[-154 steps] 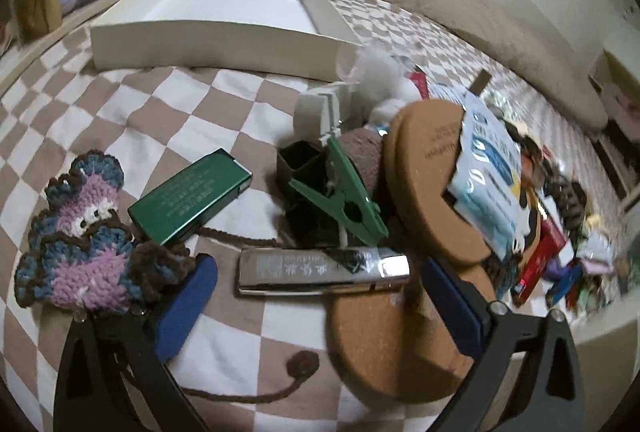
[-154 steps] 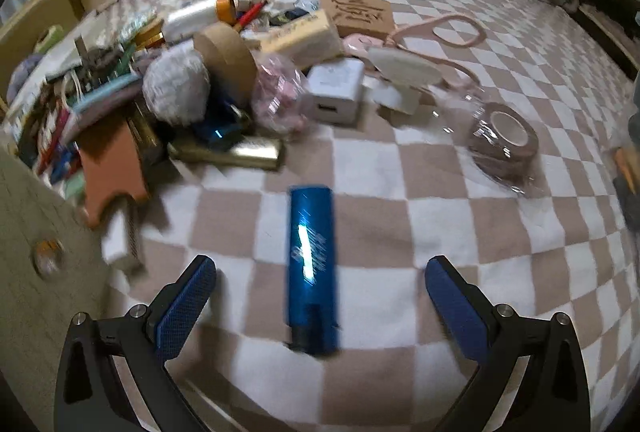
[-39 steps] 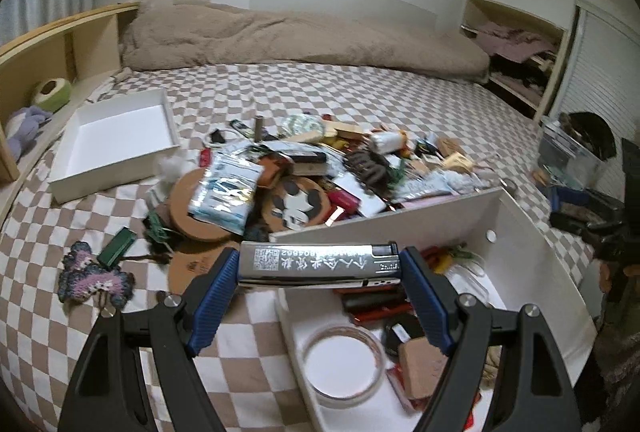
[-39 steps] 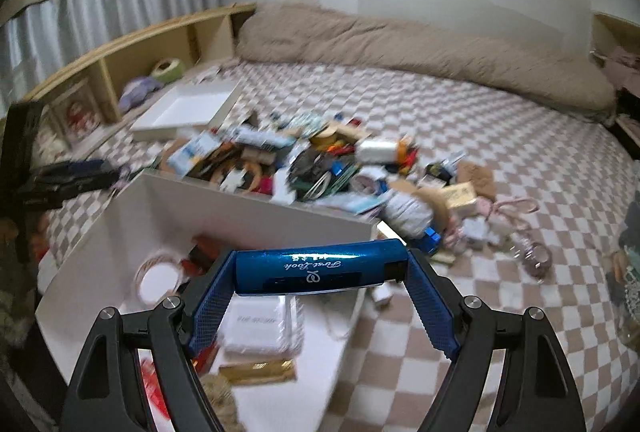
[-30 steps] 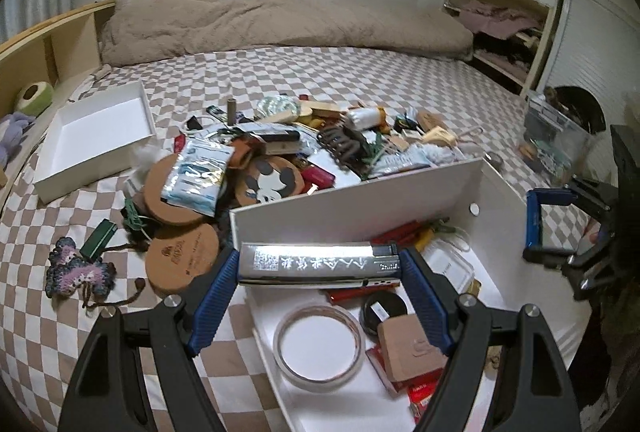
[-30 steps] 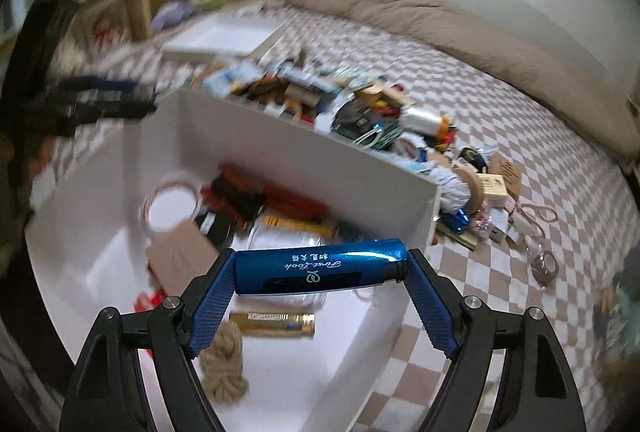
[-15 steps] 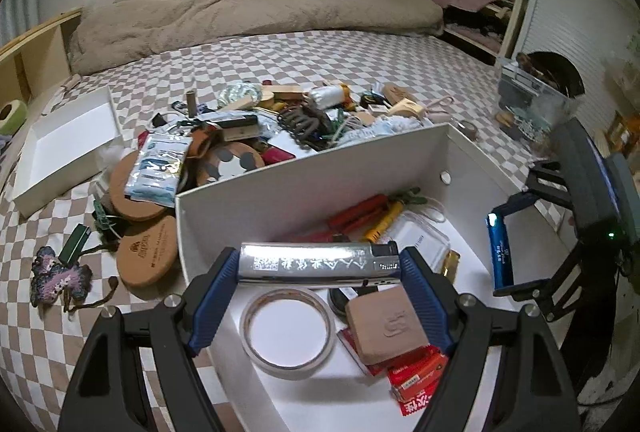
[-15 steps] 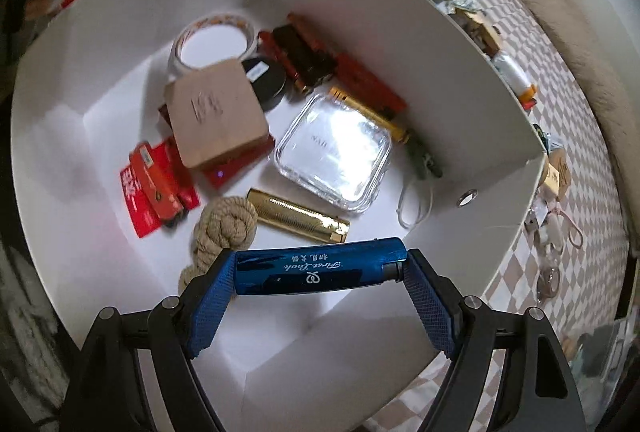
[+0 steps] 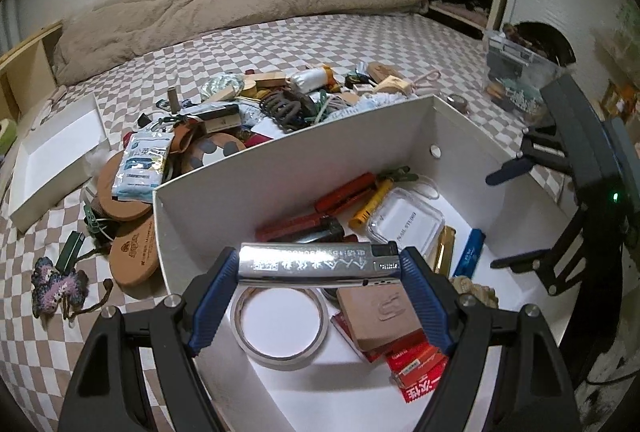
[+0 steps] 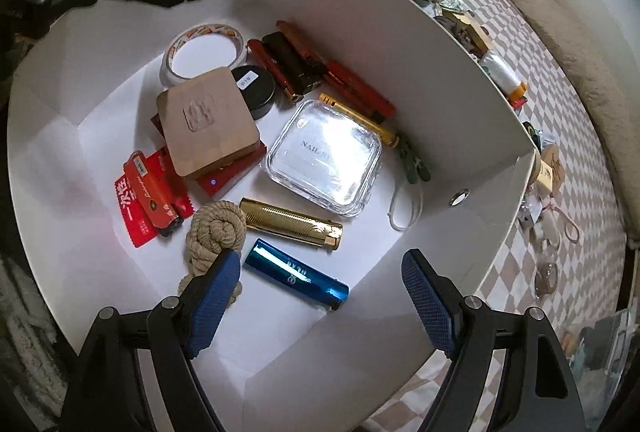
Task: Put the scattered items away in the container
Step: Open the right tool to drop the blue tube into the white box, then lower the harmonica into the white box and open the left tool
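The shiny blue lighter [image 10: 295, 274] has dropped from the right gripper [image 10: 320, 296], now wide apart, into the white box [image 10: 420, 39]. The left gripper [image 9: 319, 272] squeezes the silver lighter [image 9: 319, 262] above it; letting go comes next.

Two grippers show: the left gripper [image 9: 319, 264] clamped on one silver lighter [image 9: 319, 260], and the right gripper [image 10: 320, 286] spread wide. Inside the white box [image 10: 360, 3] lie one blue lighter [image 10: 296, 274], one gold lighter [image 10: 291, 224], one tape roll [image 10: 204, 49], one wooden square case [image 10: 206, 121], one clear square case [image 10: 326, 163], one rope knot [image 10: 216, 232] and one black round tin [image 10: 256, 89]. On the far left sits one white tray [image 9: 56, 155].
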A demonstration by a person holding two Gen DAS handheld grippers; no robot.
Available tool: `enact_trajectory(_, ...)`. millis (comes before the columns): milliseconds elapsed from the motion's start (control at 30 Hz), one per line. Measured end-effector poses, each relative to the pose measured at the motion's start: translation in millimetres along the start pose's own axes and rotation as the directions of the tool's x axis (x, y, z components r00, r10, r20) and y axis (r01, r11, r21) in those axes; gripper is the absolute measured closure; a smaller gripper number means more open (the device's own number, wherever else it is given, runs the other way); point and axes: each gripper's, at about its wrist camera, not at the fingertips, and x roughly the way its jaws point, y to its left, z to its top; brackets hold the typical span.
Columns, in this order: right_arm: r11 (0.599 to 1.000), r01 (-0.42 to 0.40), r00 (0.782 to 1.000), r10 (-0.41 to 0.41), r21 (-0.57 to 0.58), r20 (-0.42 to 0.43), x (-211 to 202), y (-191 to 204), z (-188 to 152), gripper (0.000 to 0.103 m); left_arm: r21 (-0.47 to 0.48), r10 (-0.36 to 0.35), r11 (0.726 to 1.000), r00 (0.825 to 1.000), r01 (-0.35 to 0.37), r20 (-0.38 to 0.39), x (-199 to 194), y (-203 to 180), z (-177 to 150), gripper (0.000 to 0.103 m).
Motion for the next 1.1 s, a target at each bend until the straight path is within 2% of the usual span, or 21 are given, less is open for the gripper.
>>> enact_trajectory(200, 0.999, -0.004, 0.997, 0.001, 0.039, 0.072, -9.7, -8.6, -1.6, 0.02, 0.017, -0.026, 0.999, 0.996, 0.027, -0.089, 6.2, -8.2, -1.1, 0.022)
enact_trajectory(367, 0.997, -0.012, 0.993, 0.003, 0.072, 0.117, -11.7, -15.1, -3.4, 0.019, 0.024, -0.068, 0.997, 0.976, 0.074, -0.206, 12.6, -19.1, -5.2, 0.022)
enact_trajectory(467, 0.996, -0.022, 0.987, 0.007, 0.088, 0.16, -14.5, -18.9, -4.0, 0.017, 0.007, -0.099, 0.994, 0.957, 0.105, -0.272, 18.6, -24.5, -7.8, 0.022)
enact_trajectory(533, 0.995, -0.021, 0.98, 0.001, 0.099, 0.199, -17.0, -19.9, -3.6, 0.005, -0.022, -0.118, 0.993, 0.944, 0.117, -0.308, 23.0, -25.5, -9.5, 0.022)
enact_trajectory(667, 0.992, -0.024, 0.966, -0.009, 0.124, 0.259, -20.8, -23.1, -1.1, 0.005, -0.073, -0.152, 0.988, 0.911, 0.134, -0.383, 33.0, -30.3, -14.5, 0.022)
enact_trajectory(767, 0.99, -0.015, 0.957, -0.026, 0.138, 0.289, -22.4, -24.7, 1.3, 0.005, -0.12, -0.182, 0.982, 0.876, 0.143, -0.447, 40.4, -34.6, -20.4, 0.022)
enact_trajectory(900, 0.987, -0.018, 0.948, -0.033, 0.157, 0.315, -23.0, -27.5, 0.7, 0.005, -0.234, -0.24, 0.963, 0.822, 0.134, -0.517, 51.6, -36.3, -30.3, 0.022)
enact_trajectory(1067, 0.984, -0.036, 0.942, -0.024, 0.173, 0.334, -20.6, -28.0, -0.8, 0.005, -0.338, -0.276, 0.936, 0.801, 0.098, -0.532, 59.7, -32.6, -35.6, 0.022)
enact_trajectory(1100, 0.984, -0.035, 0.942, -0.025, 0.172, 0.335, -20.5, -28.0, -0.9, 0.005, -0.357, -0.28, 0.93, 0.802, 0.09, -0.527, 60.3, -30.8, -35.9, 0.015)
